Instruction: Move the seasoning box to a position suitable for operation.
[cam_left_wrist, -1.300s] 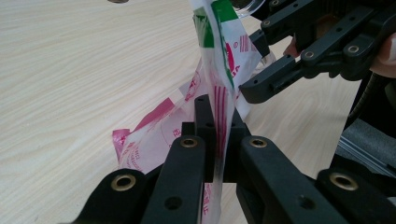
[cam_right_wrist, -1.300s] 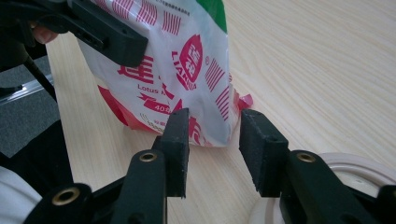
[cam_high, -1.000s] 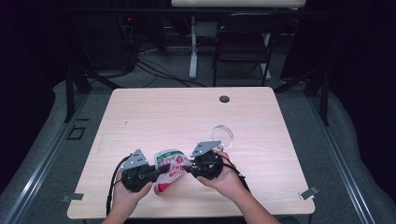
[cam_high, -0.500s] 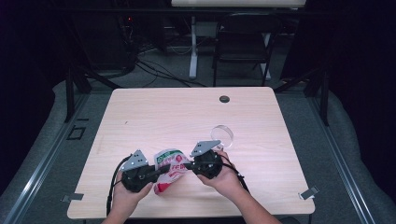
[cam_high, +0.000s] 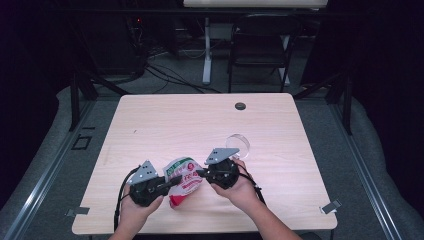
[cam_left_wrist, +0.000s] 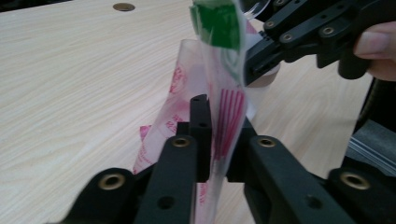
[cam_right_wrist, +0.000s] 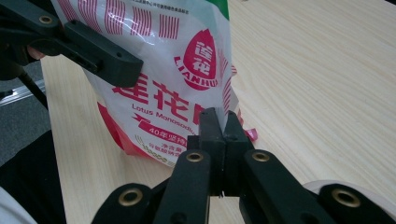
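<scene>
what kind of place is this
Probably a lab or recording room, not a kitchen: a bare wooden table ringed by dark curtains, loose cables on the floor, and a folding chair behind.

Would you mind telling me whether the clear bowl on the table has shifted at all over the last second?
No. The clear bowl sits at the same spot below the table's dark round hole, just beyond the right gripper.
</scene>
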